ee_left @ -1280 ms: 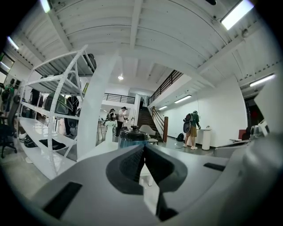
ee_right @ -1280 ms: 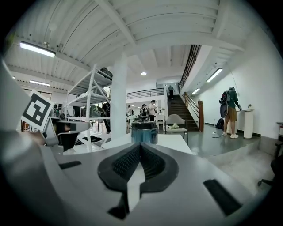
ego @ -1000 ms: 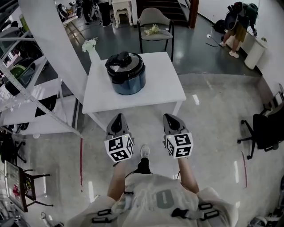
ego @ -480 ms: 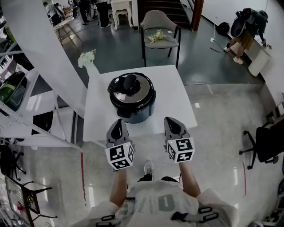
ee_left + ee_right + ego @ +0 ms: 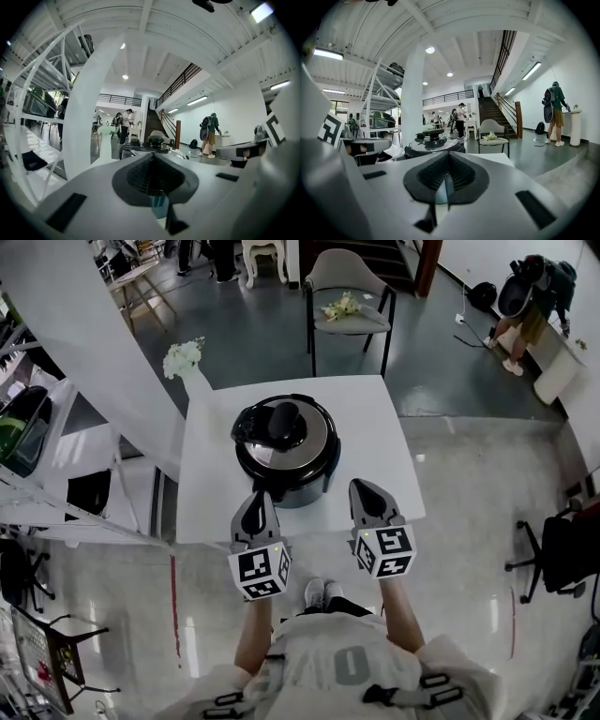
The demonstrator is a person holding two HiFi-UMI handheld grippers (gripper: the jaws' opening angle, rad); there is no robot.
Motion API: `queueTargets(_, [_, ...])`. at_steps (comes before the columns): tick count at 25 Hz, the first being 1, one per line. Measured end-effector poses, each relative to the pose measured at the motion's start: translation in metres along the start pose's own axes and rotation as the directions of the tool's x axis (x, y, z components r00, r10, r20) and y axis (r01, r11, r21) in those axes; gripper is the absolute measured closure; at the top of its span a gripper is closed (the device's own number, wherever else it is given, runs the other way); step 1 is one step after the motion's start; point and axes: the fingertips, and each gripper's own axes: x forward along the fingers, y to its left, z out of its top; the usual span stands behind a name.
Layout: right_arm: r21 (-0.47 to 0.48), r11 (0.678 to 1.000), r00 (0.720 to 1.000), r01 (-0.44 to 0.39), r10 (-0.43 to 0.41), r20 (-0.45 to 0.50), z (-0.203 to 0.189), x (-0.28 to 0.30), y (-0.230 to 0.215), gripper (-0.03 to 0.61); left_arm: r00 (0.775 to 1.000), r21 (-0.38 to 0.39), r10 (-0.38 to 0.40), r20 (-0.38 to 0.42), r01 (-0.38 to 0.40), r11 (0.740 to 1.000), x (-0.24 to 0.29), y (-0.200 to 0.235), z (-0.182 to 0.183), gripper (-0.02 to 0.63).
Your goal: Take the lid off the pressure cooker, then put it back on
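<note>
A dark pressure cooker [image 5: 286, 454] stands on the white table [image 5: 375, 418], its steel lid [image 5: 309, 432] with a black knob handle [image 5: 284, 421] seated on top. My left gripper [image 5: 255, 507] hangs just in front of the cooker's near left side, shut and empty. To the right, my right gripper [image 5: 364, 493] hovers over the table's front edge, also shut with nothing in it. In the right gripper view the cooker [image 5: 435, 144] sits ahead and slightly left of the jaws; in the left gripper view the lid's handle [image 5: 154, 140] shows just above them.
A white pillar [image 5: 103, 343] and metal shelving [image 5: 37, 456] stand at the left. A vase of white flowers [image 5: 184, 360] is by the table's far left corner. A grey chair [image 5: 349, 296] stands beyond the table, an office chair [image 5: 562, 549] at the right. A person [image 5: 525, 296] stands far right.
I have walked up to the table: the cooker went from well ahead of both grippers to right in front of them. Both grippers stayed shut.
</note>
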Motion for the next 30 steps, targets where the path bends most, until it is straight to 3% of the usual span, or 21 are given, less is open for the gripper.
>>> queueTargets(13, [-0.007, 1.0, 1.0, 0.004, -0.003, 0.011, 0.009, 0.015, -0.019, 0.569, 0.997, -0.009, 0.075, 0.013, -0.075, 0.997, 0.008, 0.018, 0.01, 0.594])
queueTargets(16, [0.015, 1.0, 1.0, -0.028, 0.028, 0.005, 0.007, 0.017, -0.017, 0.565, 0.997, -0.025, 0.071, 0.024, -0.071, 0.997, 0.005, 0.021, 0.011, 0.591])
queueTargets(17, [0.028, 0.998, 0.999, -0.047, 0.047, 0.005, 0.007, 0.018, -0.015, 0.478, 0.999, -0.031, 0.046, 0.022, -0.045, 0.998, 0.006, 0.018, 0.01, 0.579])
queueTargets(19, [0.052, 0.996, 0.998, -0.07, 0.069, 0.011, 0.006, 0.021, -0.014, 0.227, 1.0, -0.055, -0.016, 0.017, 0.017, 0.998, 0.009, 0.01, 0.009, 0.304])
queueTargets(21, [0.063, 0.996, 0.998, -0.07, 0.069, 0.014, 0.005, 0.022, -0.015, 0.199, 0.999, -0.074, -0.03, 0.022, 0.032, 0.997, 0.009, 0.008, 0.007, 0.288])
queueTargets(30, [0.064, 0.995, 0.997, -0.082, 0.082, 0.009, 0.004, 0.016, -0.021, 0.201, 0.999, -0.075, -0.036, 0.017, 0.037, 0.997, 0.006, -0.004, 0.007, 0.288])
